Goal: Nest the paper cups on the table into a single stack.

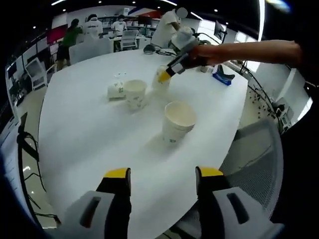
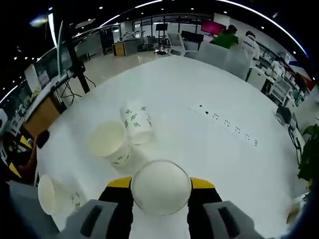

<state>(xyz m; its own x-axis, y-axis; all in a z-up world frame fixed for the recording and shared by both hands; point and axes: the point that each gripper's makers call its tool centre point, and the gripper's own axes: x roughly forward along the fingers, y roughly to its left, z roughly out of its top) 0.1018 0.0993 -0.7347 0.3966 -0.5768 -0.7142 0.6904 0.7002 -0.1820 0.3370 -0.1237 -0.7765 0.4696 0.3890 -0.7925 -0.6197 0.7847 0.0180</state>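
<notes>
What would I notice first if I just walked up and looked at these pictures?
Right up close in the right gripper view, a white paper cup sits between the right gripper's yellow-tipped jaws, its open mouth facing the camera. In the left gripper view, a person's arm reaches over the big white table holding that gripper on the cup. Three more cups wait there: one upright nearest, another upright, and one lying on its side.

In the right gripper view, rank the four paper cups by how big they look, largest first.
1. Cup between the jaws, nearest the camera.
2. Upright cup.
3. Cup lying on its side and the cup at the table edge: too alike to rank.
</notes>
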